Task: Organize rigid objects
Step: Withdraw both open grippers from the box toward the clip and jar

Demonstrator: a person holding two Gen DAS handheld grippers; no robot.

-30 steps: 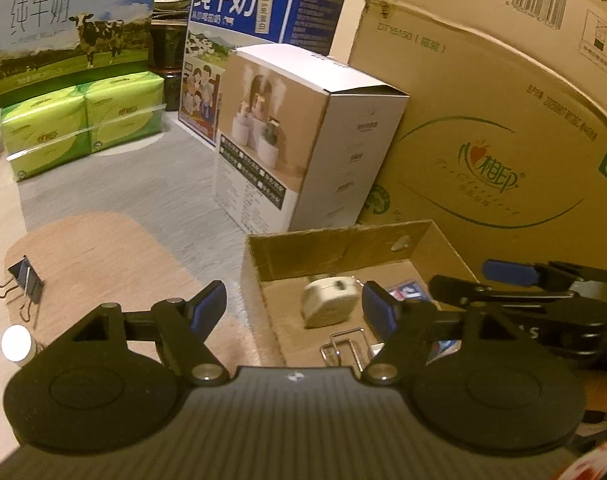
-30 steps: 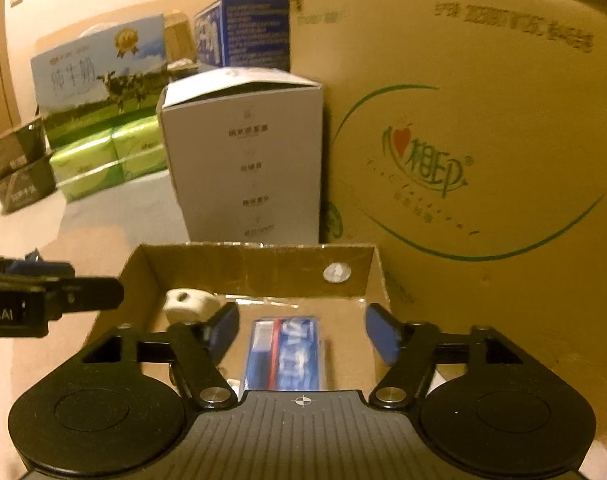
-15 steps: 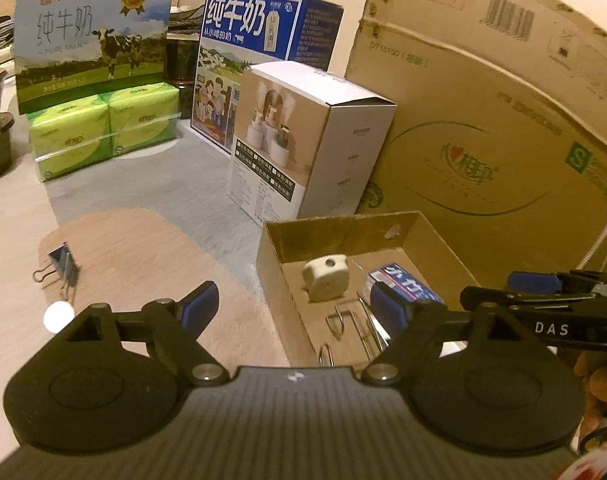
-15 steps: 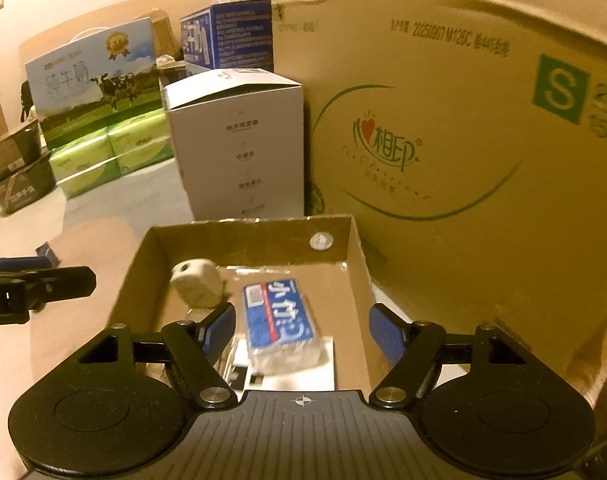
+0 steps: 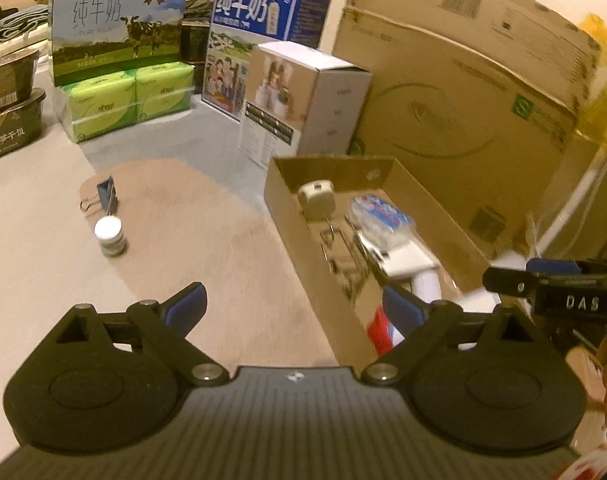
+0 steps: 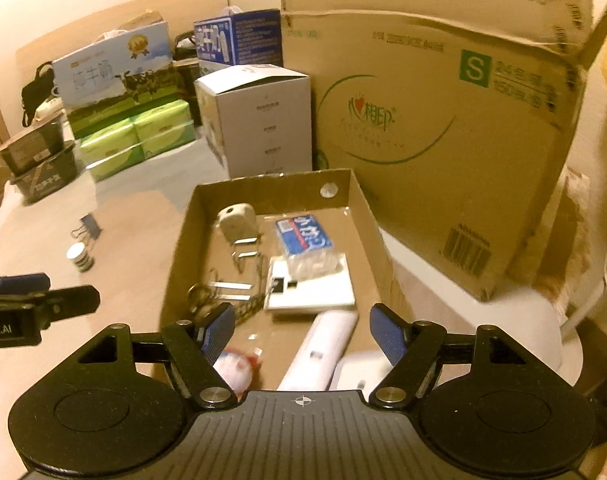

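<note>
A: What sits in the shallow cardboard tray, in the middle of the right wrist view?

B: A cream tape measure near its far wall, a blue packet to the right of it lying partly on a flat white box, some wire clip handles left of centre, and a white tube at the lower edge. A round red-and-white thing below the clips is too blurred to name.

A: And outside the tray?

B: Left of centre in the left wrist view, a blue binder clip stands on the tabletop, with a small white-capped bottle just below it. Both are well apart from the tray.

A: The grippers?

B: The left gripper fills the bottom of its own view, its jaws spread wide and holding nothing; its right finger overlaps the tray's near left wall. The right gripper hangs over the near end of the tray, jaws likewise spread and empty.

A: Background?

B: A large brown carton stands on the right behind the tray, a white product box at upper centre, green tissue packs and two milk cartons at upper left.
</note>
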